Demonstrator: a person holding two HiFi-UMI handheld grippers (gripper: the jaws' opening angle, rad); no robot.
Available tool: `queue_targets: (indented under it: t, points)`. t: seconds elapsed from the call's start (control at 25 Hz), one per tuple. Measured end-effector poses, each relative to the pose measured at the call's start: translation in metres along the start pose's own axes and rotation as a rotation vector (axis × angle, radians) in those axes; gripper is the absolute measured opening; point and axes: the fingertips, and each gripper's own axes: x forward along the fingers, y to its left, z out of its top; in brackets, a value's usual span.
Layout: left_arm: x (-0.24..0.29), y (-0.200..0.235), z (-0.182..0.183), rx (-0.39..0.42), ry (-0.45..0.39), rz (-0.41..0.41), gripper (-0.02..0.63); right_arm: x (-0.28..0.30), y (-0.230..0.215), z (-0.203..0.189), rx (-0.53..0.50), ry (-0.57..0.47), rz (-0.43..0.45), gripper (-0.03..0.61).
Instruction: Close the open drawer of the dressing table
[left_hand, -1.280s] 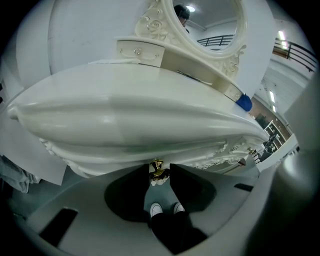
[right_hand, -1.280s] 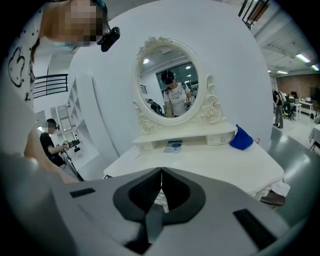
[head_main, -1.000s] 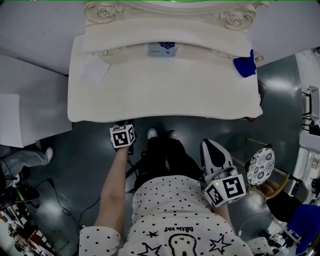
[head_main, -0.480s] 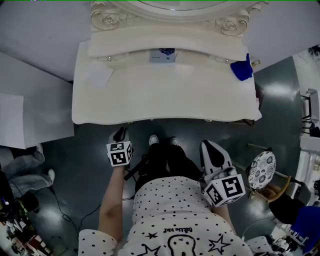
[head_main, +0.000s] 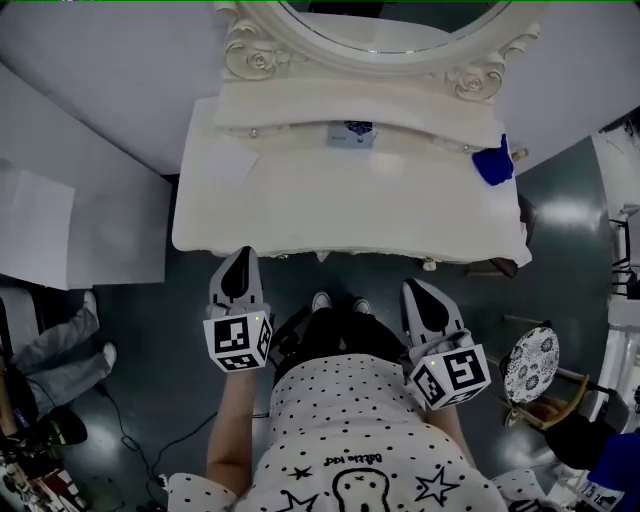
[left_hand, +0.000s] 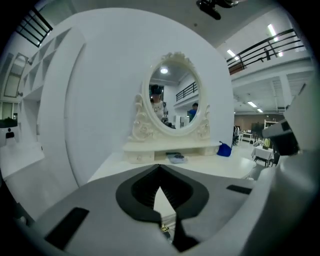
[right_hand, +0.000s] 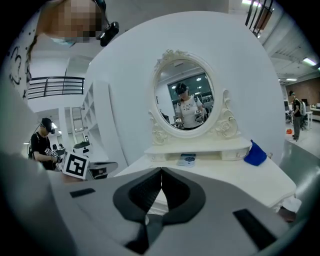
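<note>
White dressing table stands just ahead of left hand-held gripper

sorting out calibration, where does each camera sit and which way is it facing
Head view: on the person's head, looking steeply down at the dressing table; shows the spotted shirt, left gripper and right gripper.
Left gripper view: on the left gripper, facing along its shut jaws towards the table and mirror.
Right gripper view: on the right gripper, facing along its shut jaws at the mirror; the marker cube at left is probably the left gripper's.
Shared: both gripper views show the mirror and the blue object.
</note>
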Motion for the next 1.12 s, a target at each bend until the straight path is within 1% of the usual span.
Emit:
queue_targets:
  t: [0.28, 0.4, 0.52, 0.72, 0.84, 1.12]
  points:
    - [-0.051, -0.018, 0.089, 0.027, -0.201, -0.045, 0.012, 0.007, 0.019, 0.012, -0.029, -0.037, 0.028, 0.009]
    - [-0.070, -0.028, 0.112, 0.028, -0.250, -0.070, 0.011, 0.010, 0.022, 0.016, -0.042, -0.048, 0.037, 0.009]
    - [-0.082, -0.041, 0.114, 0.008, -0.257, -0.105, 0.012, 0.010, 0.026, 0.021, -0.050, -0.064, 0.044, 0.009]
    - [-0.090, -0.053, 0.100, -0.072, -0.232, -0.134, 0.012, 0.007, 0.034, 0.033, -0.061, -0.098, 0.063, 0.009]
    - [-0.091, -0.054, 0.096, -0.091, -0.217, -0.144, 0.012, 0.007, 0.040, 0.035, -0.064, -0.099, 0.073, 0.009]
    - [-0.094, -0.016, 0.107, -0.074, -0.255, -0.060, 0.012, 0.015, 0.047, 0.037, -0.080, -0.110, 0.073, 0.009]
